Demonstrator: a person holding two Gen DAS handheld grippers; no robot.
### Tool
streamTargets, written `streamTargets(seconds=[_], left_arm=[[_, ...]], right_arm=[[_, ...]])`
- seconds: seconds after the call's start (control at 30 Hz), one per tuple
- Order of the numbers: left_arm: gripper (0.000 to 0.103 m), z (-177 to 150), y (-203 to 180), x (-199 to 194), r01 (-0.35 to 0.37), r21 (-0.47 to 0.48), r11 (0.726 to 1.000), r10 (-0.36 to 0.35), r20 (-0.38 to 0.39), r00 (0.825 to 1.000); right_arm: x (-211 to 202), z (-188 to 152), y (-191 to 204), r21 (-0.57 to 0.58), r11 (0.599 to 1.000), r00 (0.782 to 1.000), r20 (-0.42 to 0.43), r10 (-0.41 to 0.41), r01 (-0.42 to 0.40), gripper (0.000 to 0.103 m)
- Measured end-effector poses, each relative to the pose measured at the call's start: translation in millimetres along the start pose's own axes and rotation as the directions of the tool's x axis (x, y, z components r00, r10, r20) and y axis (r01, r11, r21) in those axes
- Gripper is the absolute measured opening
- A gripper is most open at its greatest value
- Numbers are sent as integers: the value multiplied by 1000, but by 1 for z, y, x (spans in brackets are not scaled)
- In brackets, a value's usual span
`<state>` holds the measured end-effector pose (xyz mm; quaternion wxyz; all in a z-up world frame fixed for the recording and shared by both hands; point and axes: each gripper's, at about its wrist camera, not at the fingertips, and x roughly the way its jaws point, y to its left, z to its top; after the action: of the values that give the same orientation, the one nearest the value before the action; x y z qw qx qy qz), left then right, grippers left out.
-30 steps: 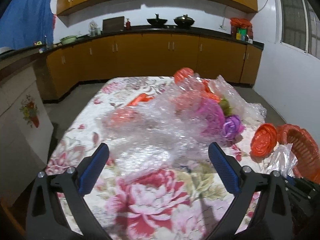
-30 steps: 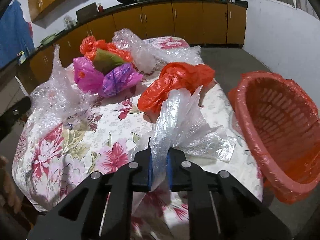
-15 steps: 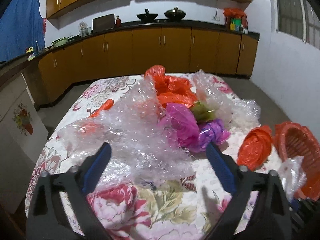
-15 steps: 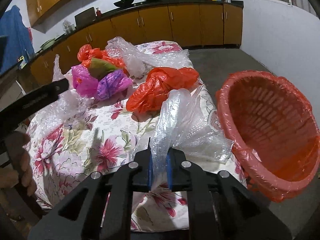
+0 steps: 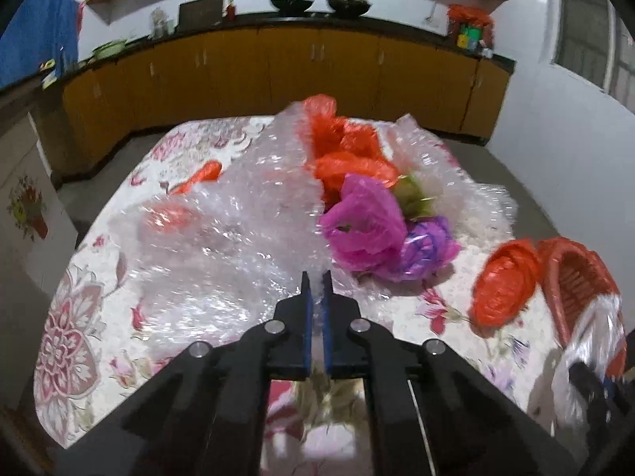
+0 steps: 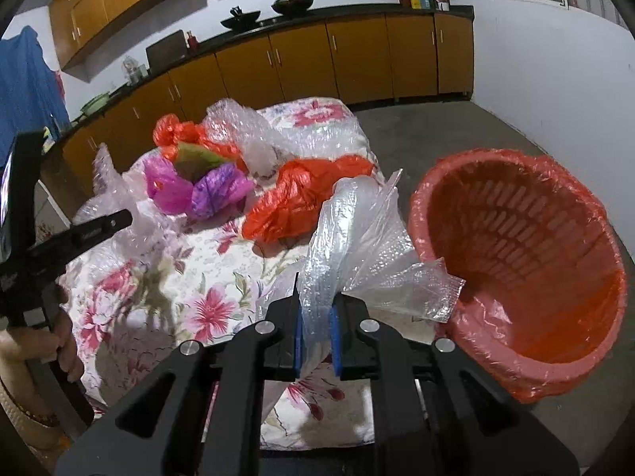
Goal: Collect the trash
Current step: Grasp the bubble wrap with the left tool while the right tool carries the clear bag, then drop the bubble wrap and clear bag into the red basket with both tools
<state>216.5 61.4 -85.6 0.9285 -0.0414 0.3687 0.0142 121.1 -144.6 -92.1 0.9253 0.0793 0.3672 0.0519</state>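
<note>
Nothing in basket (image 6: pixel 528 261) yet: right gripper (image 6: pixel 316 309) pinches clear film (image 6: pixel 357 234) beside it, left gripper (image 5: pixel 316 289) nips bubble wrap (image 5: pixel 222 246), bags (image 6: pixel 305 194) remain.

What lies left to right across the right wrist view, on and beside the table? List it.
Pink bag → purple bag → crumpled orange bag → bubble wrap clamped in the right gripper → orange-lined basket.

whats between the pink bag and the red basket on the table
In the left wrist view, a purple bag and a crumpled orange bag lie between the pink bag and the red basket.
</note>
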Motion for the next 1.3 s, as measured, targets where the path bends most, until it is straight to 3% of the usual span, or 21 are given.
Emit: streamTargets(seconds=[0.23,0.43,0.8,1.3], left_arm=[[5,2,-15,-51,91,64,994,-95,67,993],[5,5,-43,-91,188,129,974,-201,102,974],[5,9,-118,-130,376,216,901,-403,96,910],[5,19,-206,-120,552,261,792,-577,26,816]], right_arm=[[-25,12,-6,-7,1000,998,58,-4,4,11],[-44,17,-27,2,999,994,96,-43,43,11],[-70,21,-82,65,989,982,125,-143,135,11],[-86,22,-148,148,965,963,131,-235,215,11]])
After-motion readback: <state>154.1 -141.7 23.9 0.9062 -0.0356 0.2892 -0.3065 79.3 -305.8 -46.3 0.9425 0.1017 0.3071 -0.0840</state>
